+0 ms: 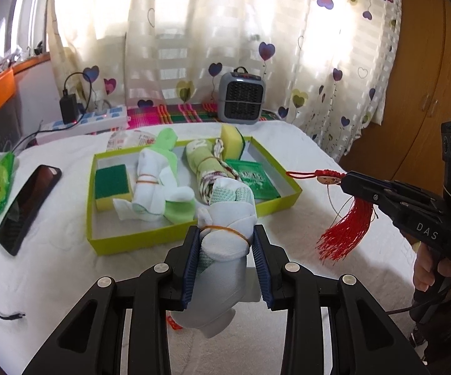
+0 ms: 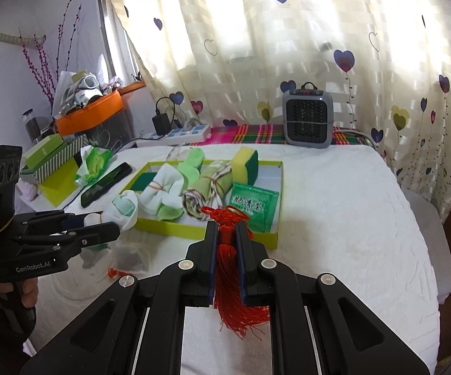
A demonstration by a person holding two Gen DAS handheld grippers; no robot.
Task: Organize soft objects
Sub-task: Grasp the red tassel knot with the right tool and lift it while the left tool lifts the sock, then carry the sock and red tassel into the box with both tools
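White rolled sock bundle bound by a rubber band (image 1: pixel 225 250) is sitting clamped in the left claw (image 1: pixel 227 262), near the lime-green cardboard tray (image 1: pixel 137 243), probably bound for it; the right claw (image 2: pixel 227 268) is pinching a red knotted silk tassel (image 2: pixel 234 293) likewise; inside the tray, sponges, a second sock roll (image 1: pixel 153 184) and a green packet (image 1: pixel 252 179) are crowding the space; a black phone (image 1: pixel 28 206) is lying beside it on the white bed (image 1: pixel 334 297).

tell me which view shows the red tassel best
The left wrist view: the red tassel hangs in full from the right gripper, knot, coin and fringe visible. In the right wrist view the gripper hides its middle; only knot and fringe ends show.
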